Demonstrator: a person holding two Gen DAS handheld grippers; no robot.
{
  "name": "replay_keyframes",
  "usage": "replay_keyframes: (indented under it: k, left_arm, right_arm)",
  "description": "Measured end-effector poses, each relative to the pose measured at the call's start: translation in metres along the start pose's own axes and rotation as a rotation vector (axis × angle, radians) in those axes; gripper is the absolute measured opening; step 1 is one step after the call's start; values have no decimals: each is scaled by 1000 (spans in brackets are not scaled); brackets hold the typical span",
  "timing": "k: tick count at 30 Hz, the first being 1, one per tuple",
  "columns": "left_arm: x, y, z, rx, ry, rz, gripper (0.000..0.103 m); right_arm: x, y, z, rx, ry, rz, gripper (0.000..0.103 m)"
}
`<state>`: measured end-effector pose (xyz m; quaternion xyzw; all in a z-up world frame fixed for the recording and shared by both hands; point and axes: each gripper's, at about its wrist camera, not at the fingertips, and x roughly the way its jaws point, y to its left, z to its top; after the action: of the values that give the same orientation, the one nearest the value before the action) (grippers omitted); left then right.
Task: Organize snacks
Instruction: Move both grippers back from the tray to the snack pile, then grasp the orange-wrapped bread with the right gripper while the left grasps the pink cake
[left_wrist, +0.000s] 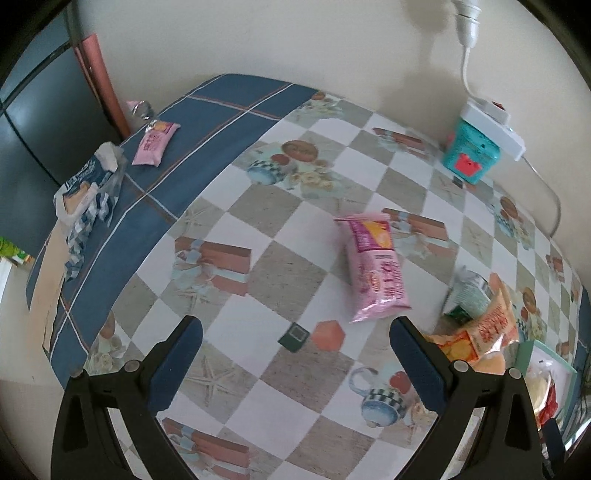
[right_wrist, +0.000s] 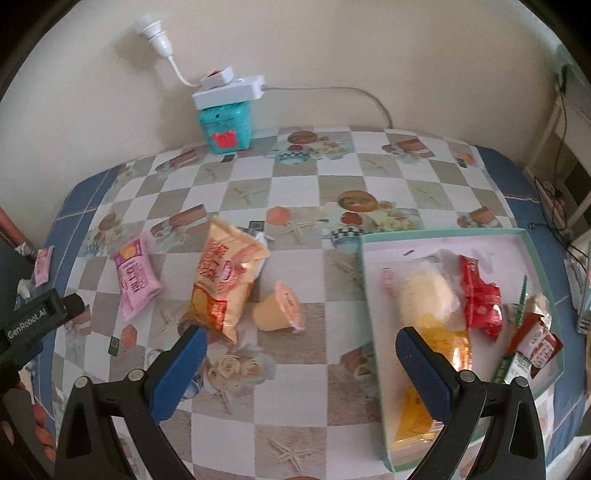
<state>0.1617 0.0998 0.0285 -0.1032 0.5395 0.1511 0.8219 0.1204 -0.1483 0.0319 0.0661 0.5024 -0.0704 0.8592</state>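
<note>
Hovering over a checkered tablecloth (right_wrist: 295, 417), both the left gripper (left_wrist: 295, 332) and the right gripper (right_wrist: 301, 338) have jaws spread apart, empty. A pink snack packet (left_wrist: 375, 264) lies centre frame in the left view; the green-rimmed tray (right_wrist: 443, 234) holds snacks at the right view's right side.

A home dining spot: patterned tablecloth (right_wrist: 295, 177) against a plain wall, power strip (right_wrist: 229, 90), scattered snacks.

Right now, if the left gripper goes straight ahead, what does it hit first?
Probably the tablecloth itself: the open left gripper has bare cloth between its fingers. The pink snack pack lies just right of that line; depth is unclear.
</note>
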Motion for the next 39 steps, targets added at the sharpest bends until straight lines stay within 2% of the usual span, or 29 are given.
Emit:
replay_keyframes:
  k: [9,17,29,33,39]
  left_arm:
    - [16,9,8,-34,29,-29,101]
    - [32,-1,15,-28,50,-76,101]
    - [52,-6,22,-71,98,-217,101]
    - [59,-10,24,-79,94,-240,101]
    - [68,-25,26,-40,68,-238,101]
  right_arm:
    - [17,20,-2,-38,13,17,103]
    - [40,25,1,-35,28,40,103]
    - [55,11,16,30,18,123,103]
    - [54,8,23,48,-7,159,102]
    - [54,14,33,42,-37,170,93]
